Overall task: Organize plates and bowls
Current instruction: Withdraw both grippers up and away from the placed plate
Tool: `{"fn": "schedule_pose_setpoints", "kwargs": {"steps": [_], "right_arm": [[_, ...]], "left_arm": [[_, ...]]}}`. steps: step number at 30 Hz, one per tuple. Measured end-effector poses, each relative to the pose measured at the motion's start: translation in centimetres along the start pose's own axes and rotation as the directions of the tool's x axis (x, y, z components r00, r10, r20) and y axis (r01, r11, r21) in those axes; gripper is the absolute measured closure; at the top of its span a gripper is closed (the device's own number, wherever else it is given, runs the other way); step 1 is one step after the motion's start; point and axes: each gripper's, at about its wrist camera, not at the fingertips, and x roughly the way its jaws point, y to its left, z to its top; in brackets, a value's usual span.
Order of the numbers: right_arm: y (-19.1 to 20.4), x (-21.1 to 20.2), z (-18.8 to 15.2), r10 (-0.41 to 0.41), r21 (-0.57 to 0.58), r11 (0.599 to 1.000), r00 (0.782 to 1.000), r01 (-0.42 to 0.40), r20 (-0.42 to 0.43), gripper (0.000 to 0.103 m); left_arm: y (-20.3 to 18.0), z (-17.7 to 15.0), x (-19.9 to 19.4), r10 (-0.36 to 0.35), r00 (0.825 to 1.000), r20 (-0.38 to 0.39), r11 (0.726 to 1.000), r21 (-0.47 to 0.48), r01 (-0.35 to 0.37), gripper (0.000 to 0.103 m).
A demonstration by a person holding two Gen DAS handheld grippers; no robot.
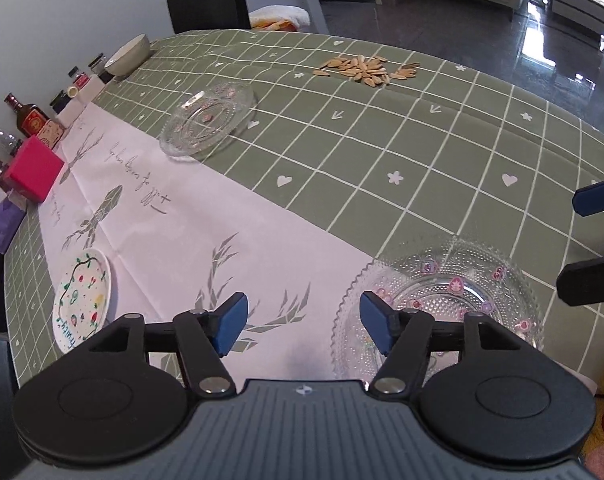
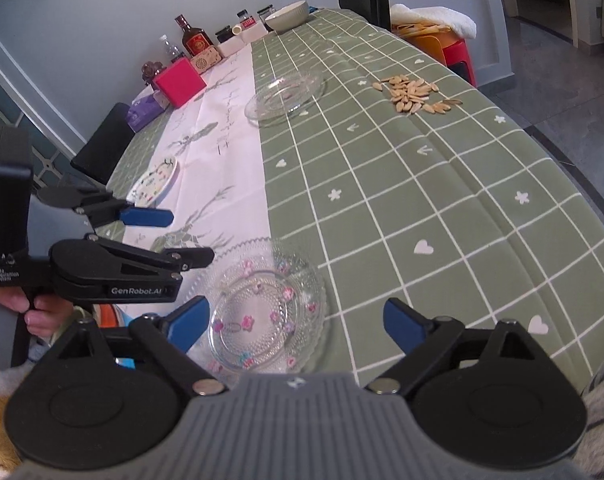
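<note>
Left tongs [image 1: 303, 322]: released, blue pads spread, nothing between them, held above the white runner [image 1: 150, 200] at the near edge of the surface [image 1: 382, 152]. Right tongs [image 2: 296, 326]: likewise released, pads wide apart, empty. Flowered glass plate [image 2: 268, 312] lies flat on the surface just ahead of the right tongs, nearer their left pad, partly on the runner and partly on the green check cloth; from the left wrist view the same plate [image 1: 442, 300] sits just to the right of the left tongs, behind the right pad. Whether either pad touches its rim cannot be told. The left tongs appear in the right wrist view [image 2: 174, 236], side-on, to the left of that plate. Painted white plate [image 1: 82, 300] rests to the left of the left tongs, near the surface edge. Farther out, well ahead of both tongs, a plain clear glass plate [image 1: 210, 118] lies on the boundary of runner and cloth. Beyond it to the right, a loose heap of seeds [image 1: 366, 68]. At the far end, a cream bowl [image 1: 128, 56] stands upright beside jars and a dark bottle [image 1: 28, 118]; a pink box [image 1: 34, 174] sits at the far left.
</note>
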Motion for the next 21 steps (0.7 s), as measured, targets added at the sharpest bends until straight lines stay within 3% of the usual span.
{"fn": "schedule_pose_setpoints", "kwargs": {"steps": [7, 11, 15, 18, 21], "right_arm": [[-0.7, -0.5, 3.7, 0.032, 0.013, 0.999, 0.999, -0.033, 0.043, 0.011], [-1.0, -0.9, 7.9, 0.116, 0.025, 0.993, 0.993, -0.116, 0.005, 0.011], [-0.7, -1.3, 13.6, 0.119, -0.024, 0.993, 0.992, -0.118, 0.032, 0.011], [-1.0, 0.0, 17.6, 0.116, -0.007, 0.993, 0.992, -0.116, 0.039, 0.011], [-1.2, 2.6, 20.8, 0.053, 0.007, 0.999, 0.998, -0.054, 0.043, 0.011]], "left_arm": [[2.1, 0.9, -2.7, 0.085, 0.995, 0.042, 0.982, -0.175, -0.077, 0.027], [4.4, 1.6, -3.4, 0.200, 0.980, 0.027, 0.922, -0.343, -0.178, 0.027], [6.8, 2.8, -2.9, 0.159, 0.987, 0.010, 0.877, -0.461, -0.136, 0.027], [8.3, 4.1, -2.2, 0.174, 0.985, 0.005, 0.841, -0.520, -0.146, 0.027], [9.8, 5.4, -1.4, 0.181, 0.983, -0.002, 0.823, -0.548, -0.153, 0.027]]}}
